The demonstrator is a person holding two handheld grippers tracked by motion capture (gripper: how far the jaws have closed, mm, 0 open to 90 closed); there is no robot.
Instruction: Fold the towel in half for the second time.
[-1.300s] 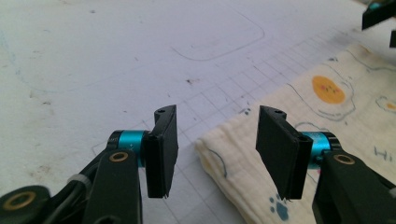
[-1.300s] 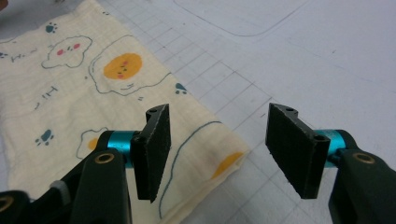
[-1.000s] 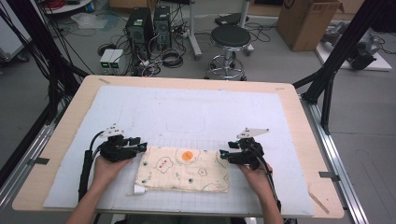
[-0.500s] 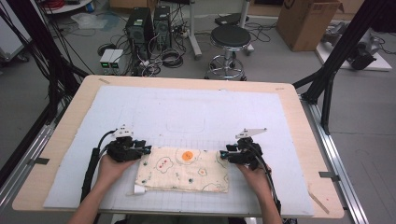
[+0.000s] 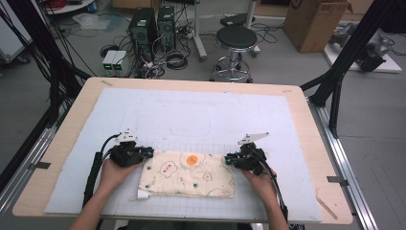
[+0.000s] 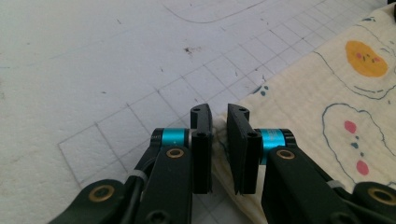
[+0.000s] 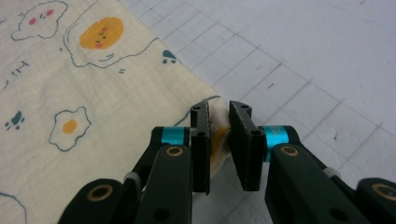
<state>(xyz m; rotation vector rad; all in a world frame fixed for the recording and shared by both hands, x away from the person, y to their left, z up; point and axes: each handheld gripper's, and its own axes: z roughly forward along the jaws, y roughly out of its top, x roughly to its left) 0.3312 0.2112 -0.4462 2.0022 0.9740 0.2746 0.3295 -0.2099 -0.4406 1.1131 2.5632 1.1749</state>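
A cream cloth [image 5: 189,175] printed with fried eggs lies folded flat on the white gridded mat [image 5: 191,115], near the front. My left gripper [image 5: 149,152] is at its far-left corner. In the left gripper view the jaws [image 6: 219,114] stand close together with the cloth's edge [image 6: 327,102] pinched between them. At the far-right corner is my right gripper [image 5: 229,159]. The right gripper view has its jaws [image 7: 218,109] shut on a small bunched fold of the cloth [image 7: 93,93]. A hand holds each gripper from the front edge.
The mat covers most of the wooden table [image 5: 306,124]. A small white tag [image 5: 142,194] sticks out at the cloth's near-left corner. Beyond the far edge, a stool [image 5: 234,40] and computer towers [image 5: 153,24] stand on the floor.
My left gripper has slid right onto the cloth's far-left corner and closed on it. My right gripper has edged left onto the far-right corner.
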